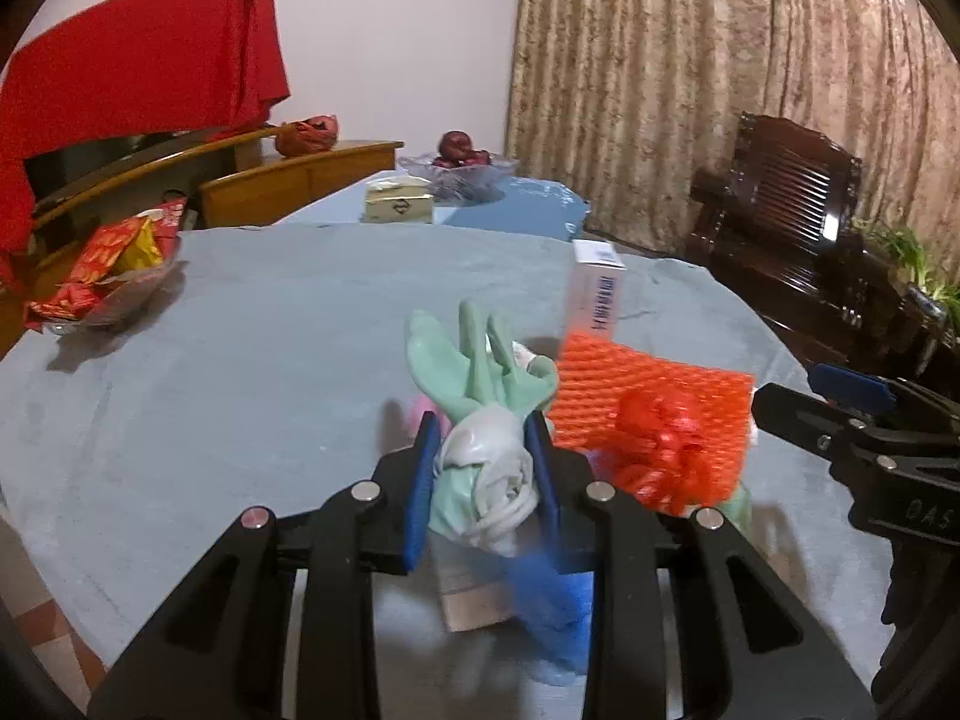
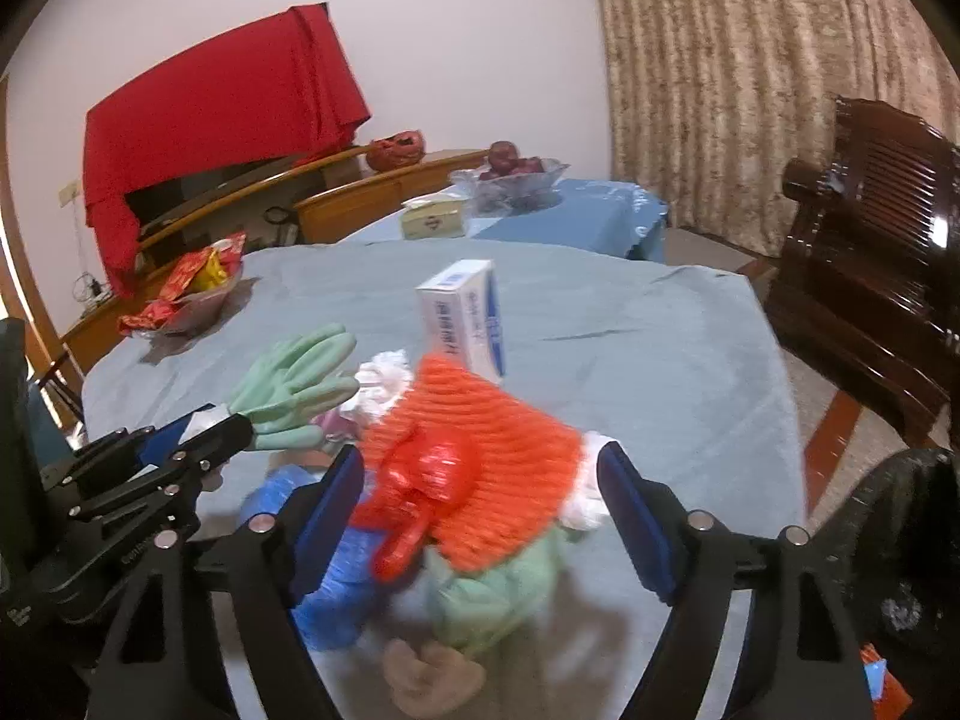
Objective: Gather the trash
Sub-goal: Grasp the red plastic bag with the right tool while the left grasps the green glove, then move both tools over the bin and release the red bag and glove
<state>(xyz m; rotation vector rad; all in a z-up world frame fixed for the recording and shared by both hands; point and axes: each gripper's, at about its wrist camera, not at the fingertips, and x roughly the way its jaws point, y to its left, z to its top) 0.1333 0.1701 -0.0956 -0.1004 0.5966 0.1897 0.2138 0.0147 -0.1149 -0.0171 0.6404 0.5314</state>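
Left gripper (image 1: pixel 483 468): you have its pads clamped on the mint-green glove (image 1: pixel 480 414) at the cuff, fingers pointing away toward the table's (image 1: pixel 270 360) far edge; bare cloth lies left. Right gripper (image 2: pixel 480 510): your jaws stand apart around the orange foam net (image 2: pixel 480 450), not pressing; white box (image 2: pixel 465 315) upright just behind, open tabletop beyond.

A round table under a grey-blue cloth (image 1: pixel 240 330) carries a clear glass dish of red and yellow snack packets (image 1: pixel 114 276) at its far left edge. On the blue-covered table behind (image 2: pixel 600 210) stand a pale tissue box (image 1: pixel 399 204) and a glass bowl of dark red fruit (image 1: pixel 459 165). A red cloth (image 2: pixel 222 114) drapes the wooden sideboard (image 1: pixel 300 180); a dark wooden chair (image 2: pixel 870 264) stands before patterned beige curtains (image 1: pixel 690 90).
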